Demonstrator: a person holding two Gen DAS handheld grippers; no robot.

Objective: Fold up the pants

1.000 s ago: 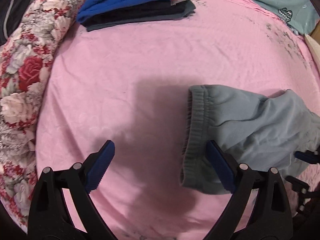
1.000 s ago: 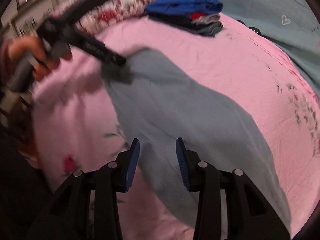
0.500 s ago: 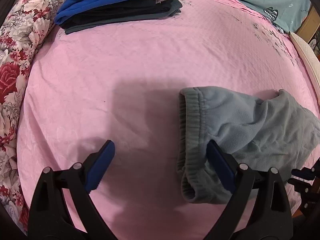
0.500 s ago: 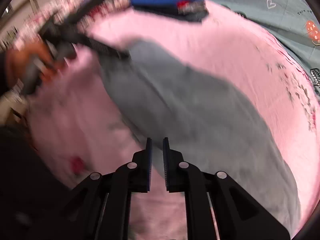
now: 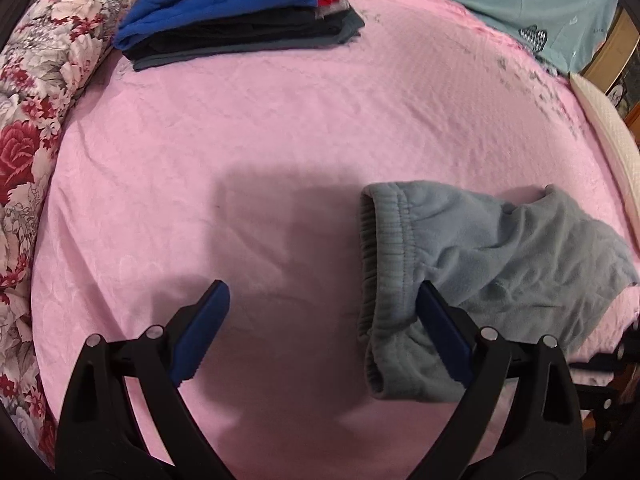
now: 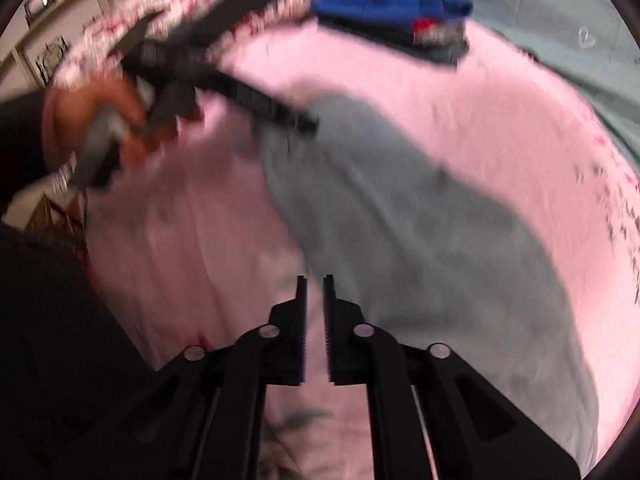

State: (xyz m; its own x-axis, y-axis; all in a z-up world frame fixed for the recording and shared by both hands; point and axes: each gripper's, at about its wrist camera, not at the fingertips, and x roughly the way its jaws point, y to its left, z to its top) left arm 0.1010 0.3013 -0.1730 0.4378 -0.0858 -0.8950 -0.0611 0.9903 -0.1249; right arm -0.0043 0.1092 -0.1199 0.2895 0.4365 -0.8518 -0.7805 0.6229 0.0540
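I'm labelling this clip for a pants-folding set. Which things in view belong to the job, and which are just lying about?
Part of the job:
- grey pants, spread on the pink bedspread
- left gripper, wide open, one finger at the waistband
- right gripper, jaws opening, nothing between them

Just lying about:
- stack of folded clothes
- floral quilt
- teal sheet

bed: pink sheet [image 5: 280,128] | floral quilt [image 5: 36,112] | teal blanket [image 5: 520,4]
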